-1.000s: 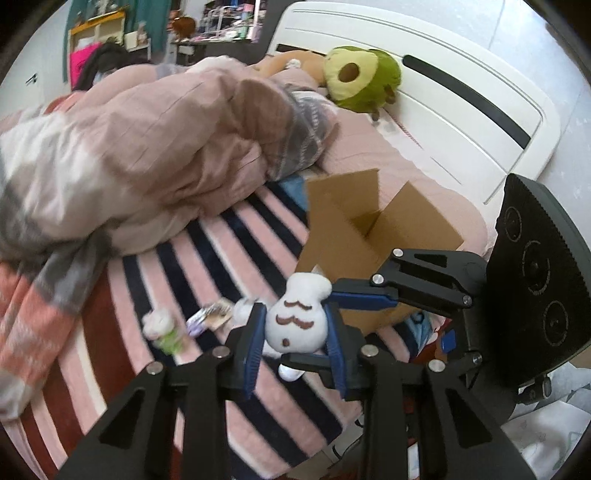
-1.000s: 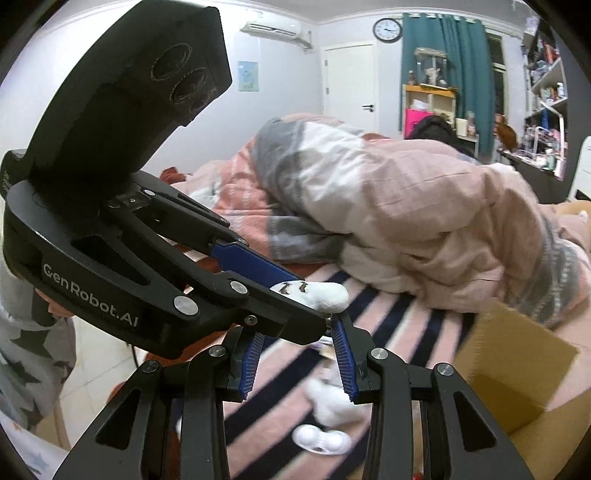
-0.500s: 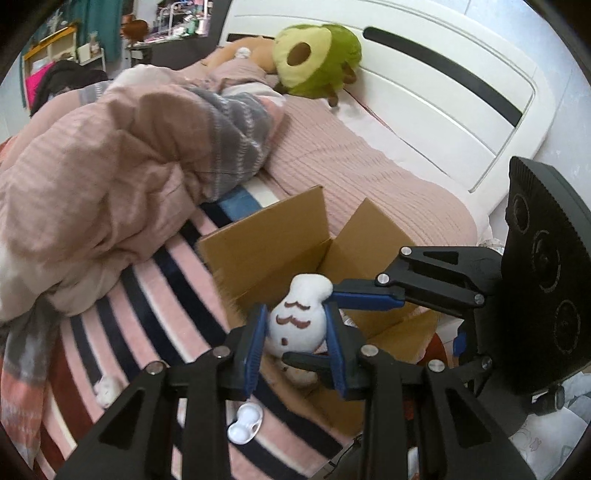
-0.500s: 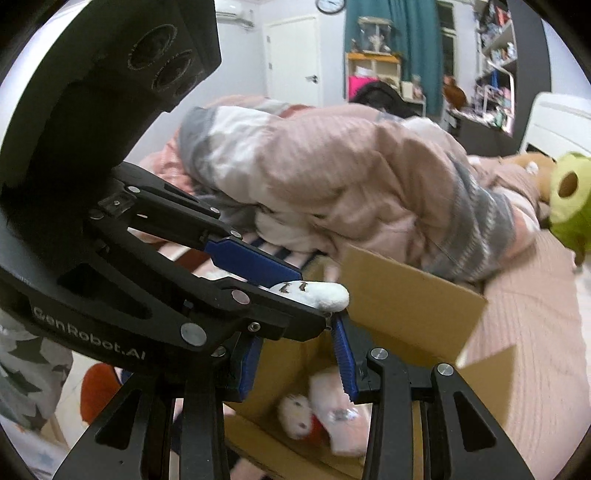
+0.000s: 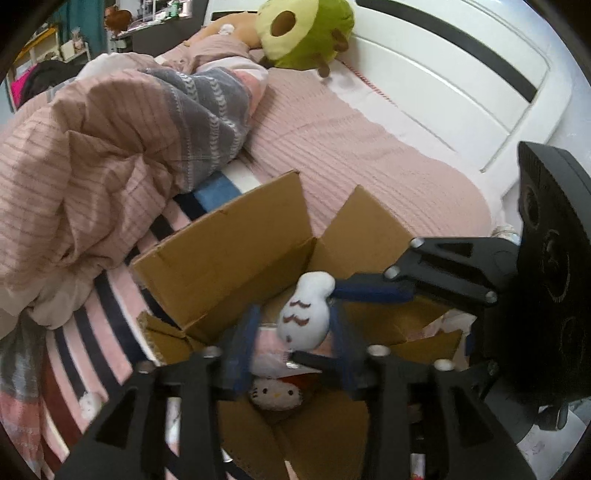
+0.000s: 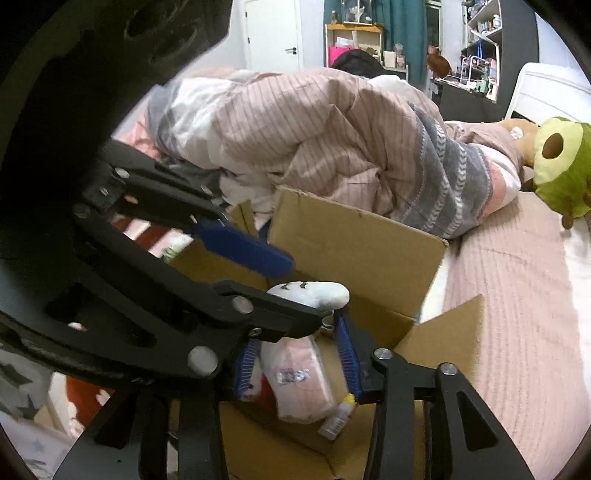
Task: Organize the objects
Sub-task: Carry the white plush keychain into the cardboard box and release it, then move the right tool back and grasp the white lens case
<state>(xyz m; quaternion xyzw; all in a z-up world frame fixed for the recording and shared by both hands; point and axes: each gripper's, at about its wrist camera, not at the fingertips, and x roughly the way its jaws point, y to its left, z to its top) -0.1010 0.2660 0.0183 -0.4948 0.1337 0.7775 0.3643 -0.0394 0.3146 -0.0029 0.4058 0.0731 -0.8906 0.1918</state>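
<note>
While I watch the left wrist feed, my left gripper (image 5: 293, 332) sits over the open cardboard box (image 5: 236, 258), w/ its blue pads spread wider than the small white plush w/ brown squiggle marks (image 5: 304, 317) that shows between them. That feed is blurred, so I can't tell if either pad touches the plush. In the right wrist view the same white plush (image 6: 314, 293) lies along the top of the left gripper's lower black finger, and the upper blue pad (image 6: 243, 251) stands clear above it — so nothing pinches it there.

My right gripper (image 6: 297, 362) is parted too, pads apart, nothing held between them. It hangs just over the box (image 6: 354, 247) opening, crossing close beside the left one.

Inside the box: a Hello Kitty plush (image 5: 275, 395) at the bottom, a pink-and-white packet (image 6: 299, 376) on top of it, and a small bottle w/ yellow cap (image 6: 338, 417) beside the packet.

The box sits on the striped bedsheet (image 5: 107, 317), its flaps standing up. Behind the box lies the rumpled pink and grey duvet (image 5: 110, 140). Beyond the box, toward the white headboard (image 5: 461, 85), is a green avocado plush (image 5: 303, 33). Near the box's left side, on the sheet, a small white toy (image 5: 88, 404) — too blurred to name.
</note>
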